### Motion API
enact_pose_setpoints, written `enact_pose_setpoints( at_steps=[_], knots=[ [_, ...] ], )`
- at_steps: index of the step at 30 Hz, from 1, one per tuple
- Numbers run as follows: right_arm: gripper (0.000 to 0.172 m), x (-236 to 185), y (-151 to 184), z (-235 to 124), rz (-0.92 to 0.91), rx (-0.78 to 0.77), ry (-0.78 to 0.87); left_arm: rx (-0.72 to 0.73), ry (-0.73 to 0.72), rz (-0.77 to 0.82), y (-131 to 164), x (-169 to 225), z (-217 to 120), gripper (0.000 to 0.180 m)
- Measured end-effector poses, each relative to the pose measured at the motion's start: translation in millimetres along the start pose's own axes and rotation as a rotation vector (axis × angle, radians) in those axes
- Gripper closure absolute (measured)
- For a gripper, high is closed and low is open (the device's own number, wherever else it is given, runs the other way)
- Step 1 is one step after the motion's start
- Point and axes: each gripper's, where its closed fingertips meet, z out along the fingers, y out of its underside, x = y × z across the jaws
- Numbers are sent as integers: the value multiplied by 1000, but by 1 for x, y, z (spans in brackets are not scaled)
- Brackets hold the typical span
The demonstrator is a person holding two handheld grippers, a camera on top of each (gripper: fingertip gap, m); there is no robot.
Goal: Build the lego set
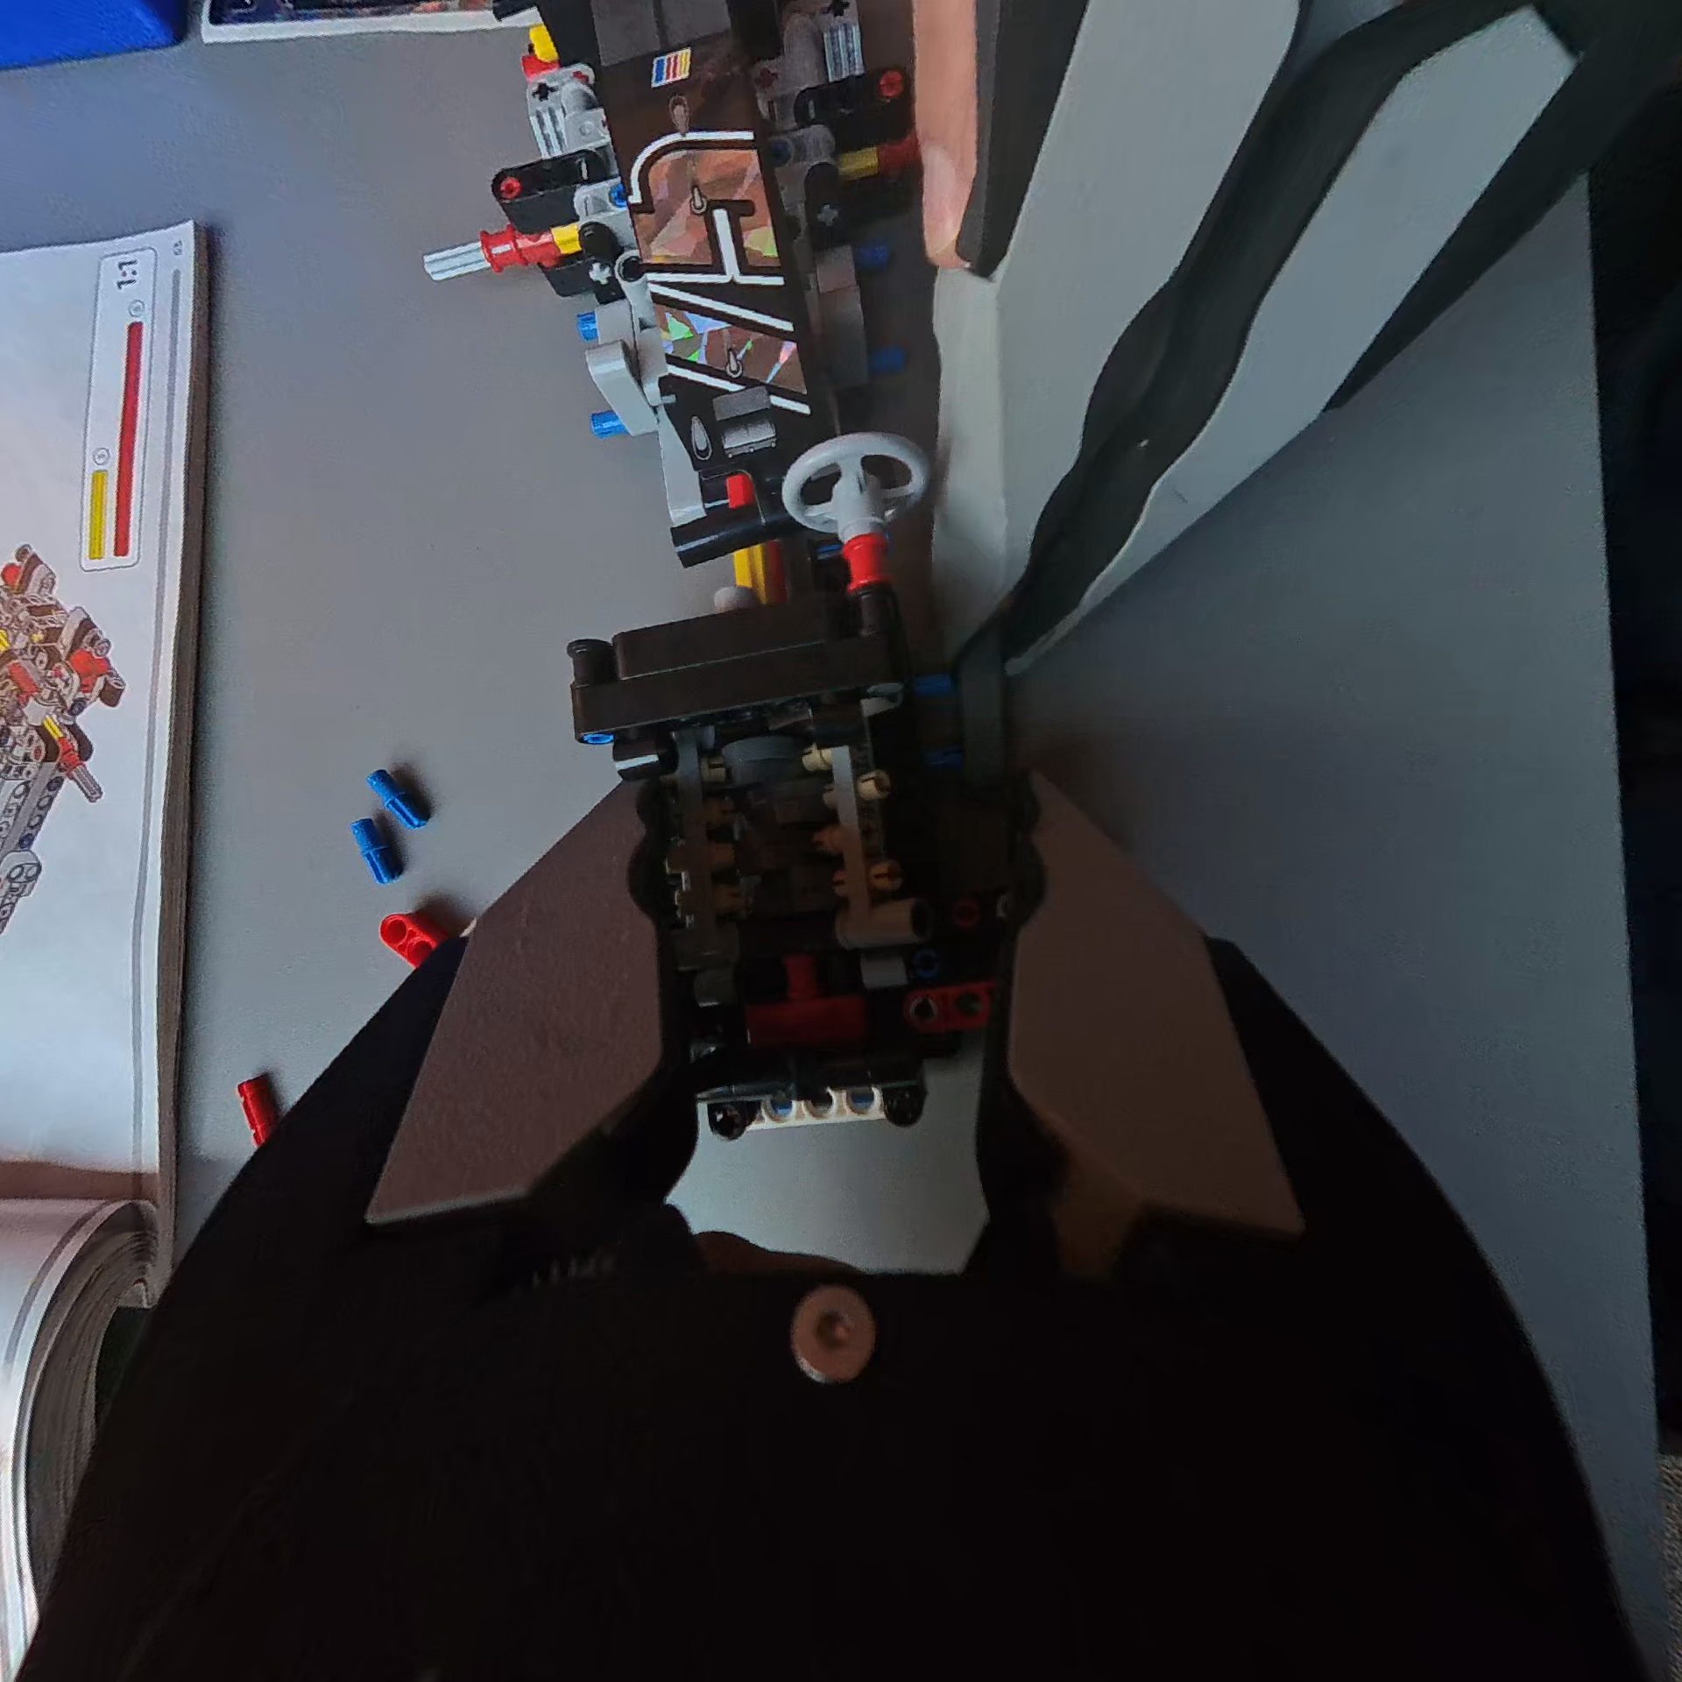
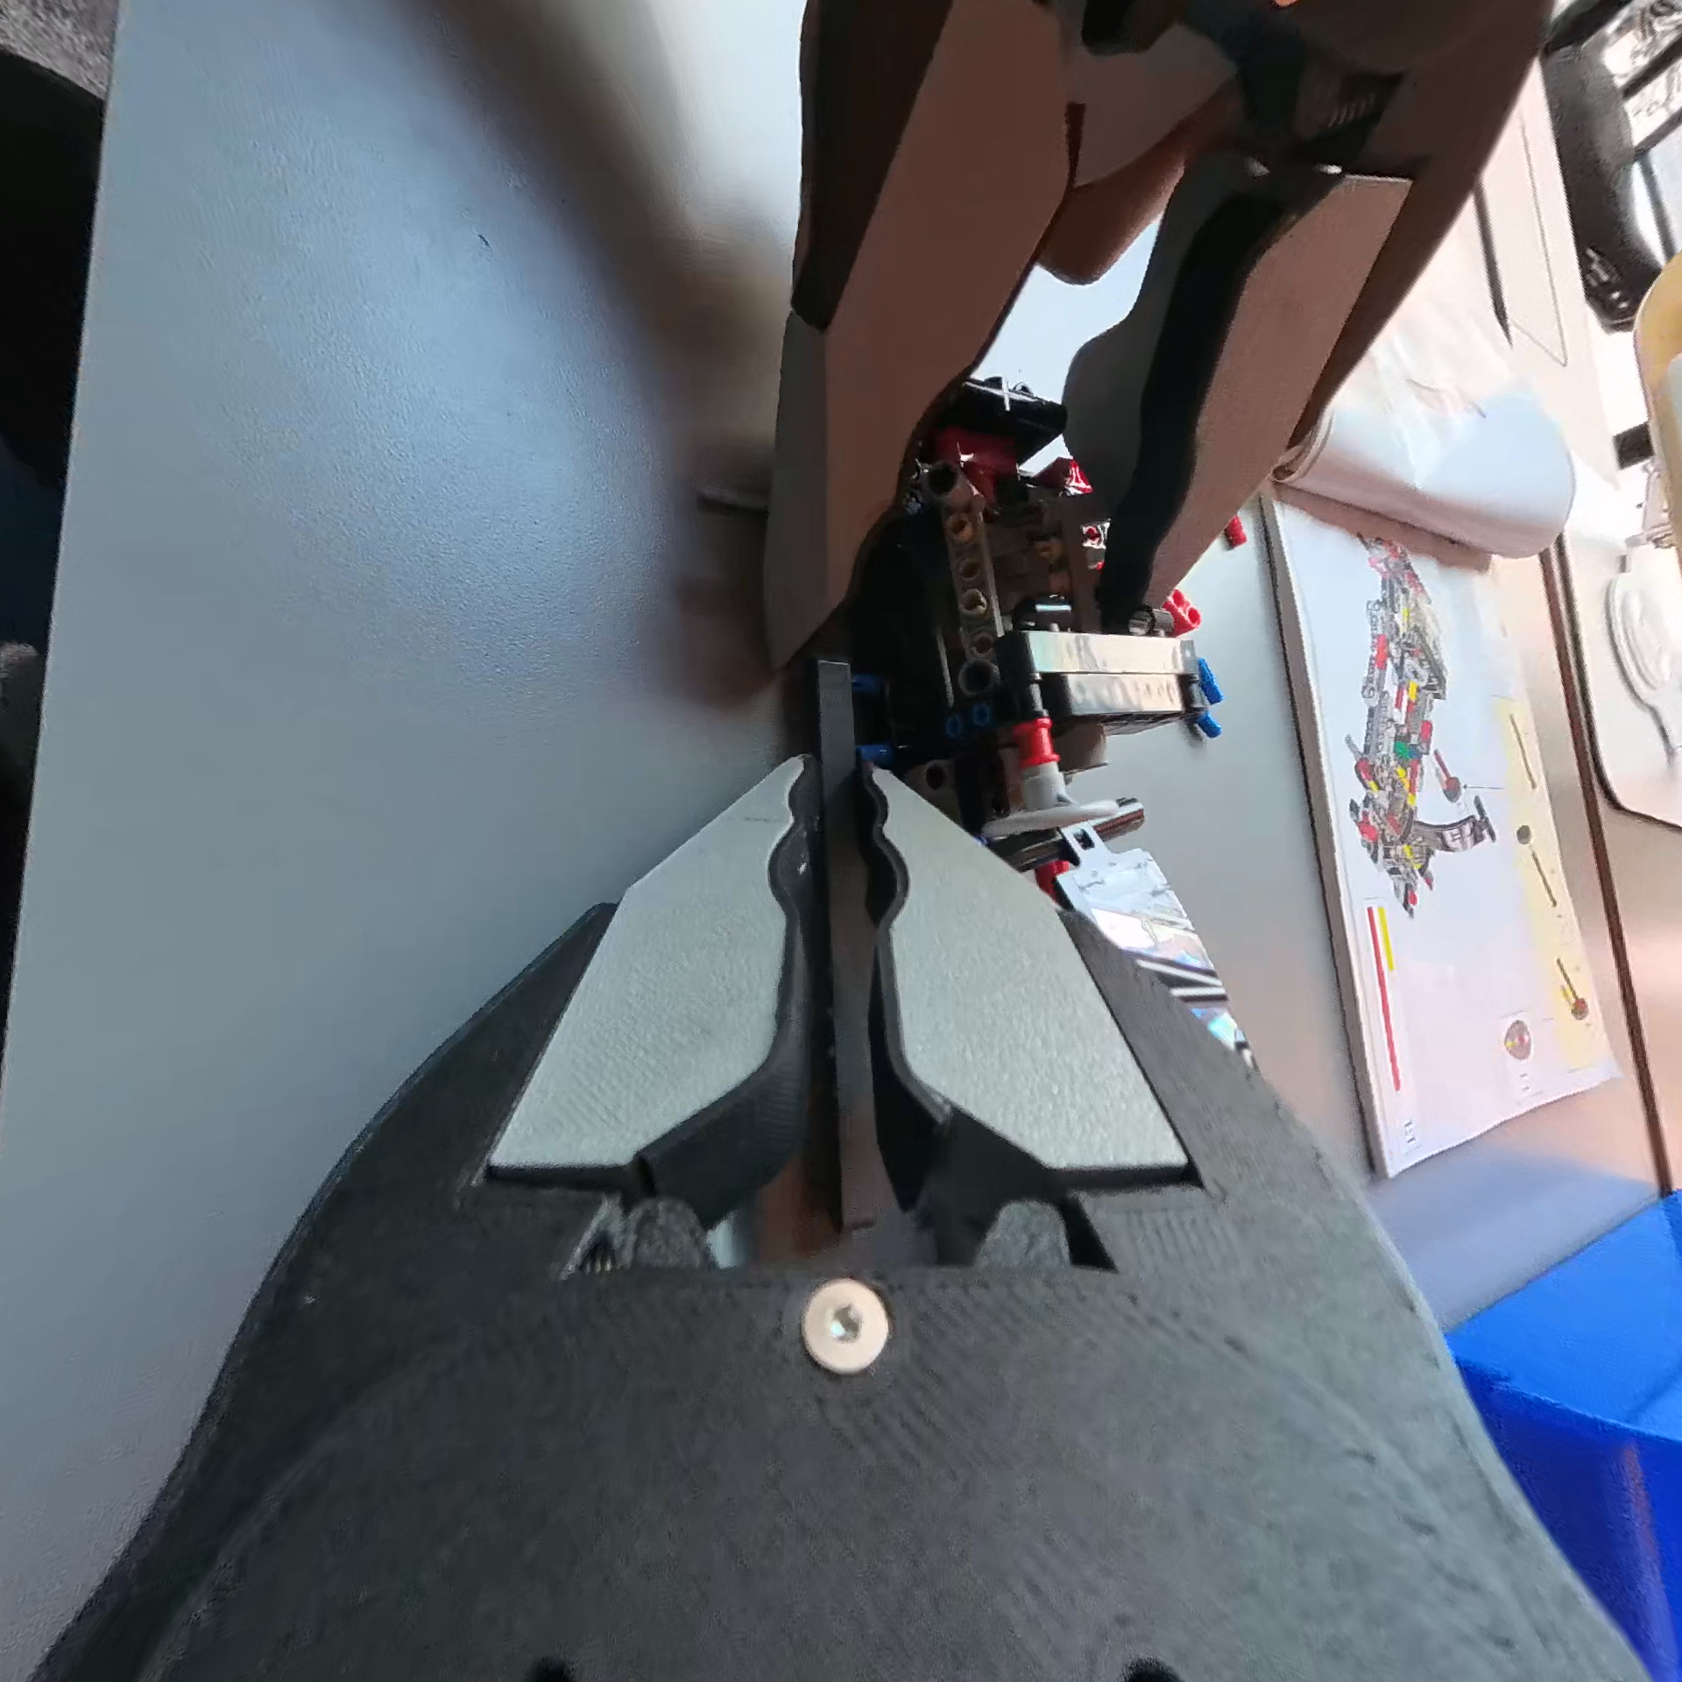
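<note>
Left gripper [image 1: 833, 783] fills the lower half of its own view, jaws spread wide either side of the rear end of the long black, grey and red toy-brick car chassis [image 1: 728, 364]. Whether its pads press on the bricks I cannot tell. The chassis runs from centre frame up to the top edge, lying on the flat grey table [image 1: 364, 546]. If the jaws are slack, nothing braces the chassis, so a sideways push would likely slide or swing it across the smooth top.

Right gripper [image 2: 833, 778], at lower centre of its view, is closed narrow on a thin flat black plastic strip [image 2: 835, 719] whose tip sticks out past the fingertips. The strip tip sits just beside two blue plastic pins [image 1: 937, 719] jutting from the chassis side at centre right of the left view. A strip held slightly tilted could miss them or jam on one only, and a thin edge pinched this way may twist between the pads.

An open white instruction booklet [image 1: 91, 637] lies along the left edge. Two loose blue pins [image 1: 387, 815] and a small red connector [image 1: 410, 937] lie at lower left, close to the left finger, where a drifting gripper could knock them away
</note>
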Motion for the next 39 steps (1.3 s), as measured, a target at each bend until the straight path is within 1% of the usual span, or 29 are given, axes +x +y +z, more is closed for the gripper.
enact_pose_setpoints(
  at_steps=[5, 9, 21, 28, 34, 39],
  knots=[
    [167, 1, 0, -2, 34, 12, -21, 2, -7, -1, -1, -1, 1, 108],
    [167, 2, 1, -2, 9, 5, -21, 7, -7, 4, -2, -1, 1, 108],
    [166, 2, 4, -3, 147, 24, -96, 17, -7, 4, -2, -2, 1, 109],
    [165, 4, 5, 0, 141, -12, -60, 11, -23, -22, -3, -4, 2, 110],
    [165, 5, 5, 0, 229, 0, -76, 4, -58, -50, -3, -5, 2, 111],
    [167, 6, 3, 2, 285, 24, -94, 3, -80, -43, -3, -6, 1, 115]
  ],
)
